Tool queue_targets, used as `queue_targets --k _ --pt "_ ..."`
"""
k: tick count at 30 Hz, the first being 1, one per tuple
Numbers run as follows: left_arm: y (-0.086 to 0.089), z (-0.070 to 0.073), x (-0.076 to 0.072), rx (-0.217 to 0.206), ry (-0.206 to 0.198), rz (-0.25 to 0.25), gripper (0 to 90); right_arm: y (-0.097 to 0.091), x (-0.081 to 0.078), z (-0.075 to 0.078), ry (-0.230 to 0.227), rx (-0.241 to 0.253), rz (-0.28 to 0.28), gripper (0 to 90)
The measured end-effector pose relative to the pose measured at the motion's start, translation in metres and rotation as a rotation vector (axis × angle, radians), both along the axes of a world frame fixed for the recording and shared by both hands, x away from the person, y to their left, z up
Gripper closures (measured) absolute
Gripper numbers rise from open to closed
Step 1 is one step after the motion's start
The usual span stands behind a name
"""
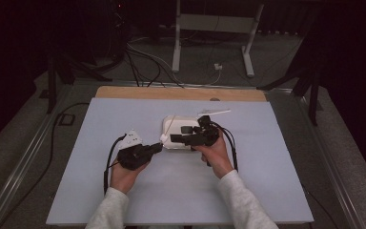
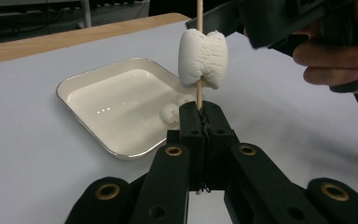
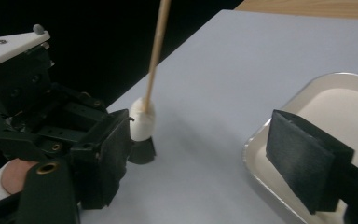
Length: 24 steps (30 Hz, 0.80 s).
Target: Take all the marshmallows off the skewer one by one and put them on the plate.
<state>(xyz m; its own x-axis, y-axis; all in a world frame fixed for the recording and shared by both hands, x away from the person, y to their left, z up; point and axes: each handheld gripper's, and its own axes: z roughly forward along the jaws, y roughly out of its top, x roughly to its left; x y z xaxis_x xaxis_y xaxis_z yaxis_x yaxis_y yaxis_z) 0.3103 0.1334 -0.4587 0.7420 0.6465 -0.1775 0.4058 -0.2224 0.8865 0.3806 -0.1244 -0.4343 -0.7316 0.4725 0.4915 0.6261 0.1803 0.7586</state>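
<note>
Marshmallow [image 2: 203, 58] threaded on skewer [image 2: 198, 14], above white table [image 2: 28, 154] | left gripper [image 2: 204, 114] pinching skewer upright | right gripper [image 3: 205, 154] spread, holding nothing, over tray [image 2: 74, 116] | done: one piece speared; left: probably two more in tray, blurred | left gripper view alone giving those spare pieces [image 2: 177, 108]

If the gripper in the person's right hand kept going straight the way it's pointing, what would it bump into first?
Probably the left gripper, or the marshmallow on the wooden stick it clamps. The right gripper points left over the white tray towards them, with open jaws. Depth is unclear, so it might pass just beside them.
</note>
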Motion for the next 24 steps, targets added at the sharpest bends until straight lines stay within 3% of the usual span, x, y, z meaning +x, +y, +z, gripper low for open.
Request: queue_targets --k 11,18,24 --pt "-0.003 0.001 0.0 0.002 -0.001 -0.006 90.0 0.021 -0.006 -0.001 -0.009 0.018 0.045 44.5" --pt "-0.004 0.0 0.0 0.004 0.0 -0.007 90.0 0.028 -0.006 -0.004 0.032 0.015 0.065 56.1" --pt "-0.005 0.0 0.0 0.006 0.001 -0.011 90.0 0.03 -0.007 -0.004 0.04 0.018 0.088 68.9"
